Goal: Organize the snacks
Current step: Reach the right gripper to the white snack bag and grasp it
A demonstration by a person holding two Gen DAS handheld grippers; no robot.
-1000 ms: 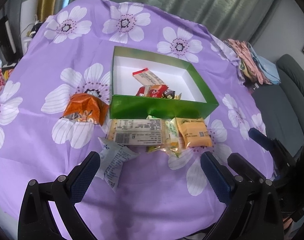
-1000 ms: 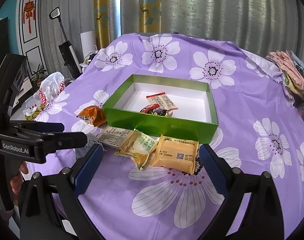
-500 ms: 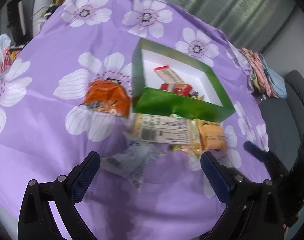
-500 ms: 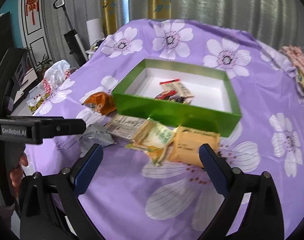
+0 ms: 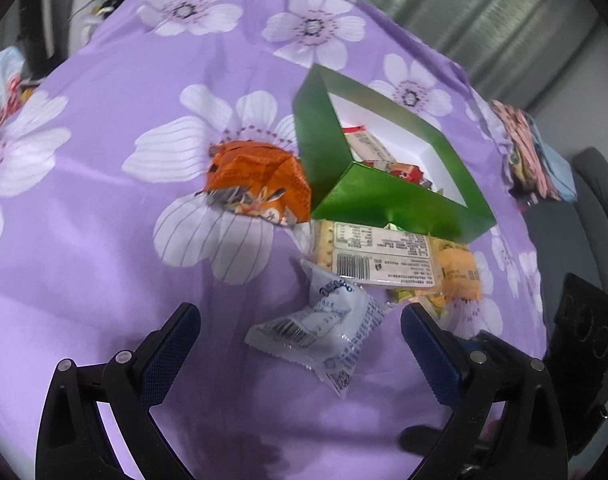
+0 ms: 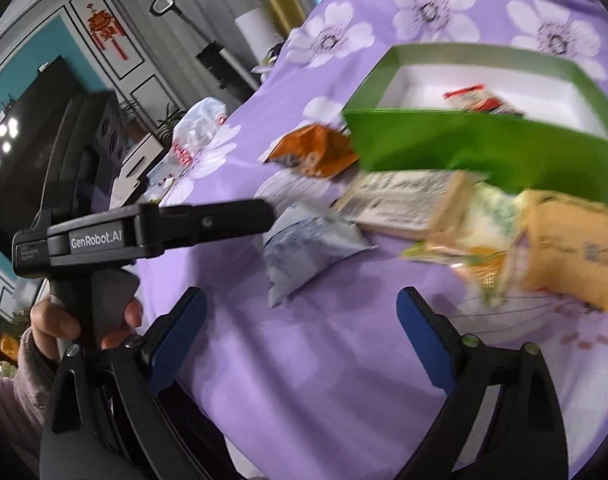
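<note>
Both fingers of our left hand-held gripper [image 5: 300, 330] stand spread around the white snack packet [image 5: 321, 326], not touching it.

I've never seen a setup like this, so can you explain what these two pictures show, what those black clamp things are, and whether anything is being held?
There is no robot here. A person holds a two-finger gripper in each hand, and each gripper carries a wide-angle camera looking forward along its fingers. One picture comes from the left gripper, the other from the right gripper. The right view also shows the left tool from the side, with the person's hand on its handle.

On the purple flowered cloth stands a green box with a few snacks inside. In front of it lie loose snacks: an orange packet, a white packet, a cracker pack and a yellow packet.

Both grippers are open and hold nothing. The left one is lined up on the white packet.
</note>
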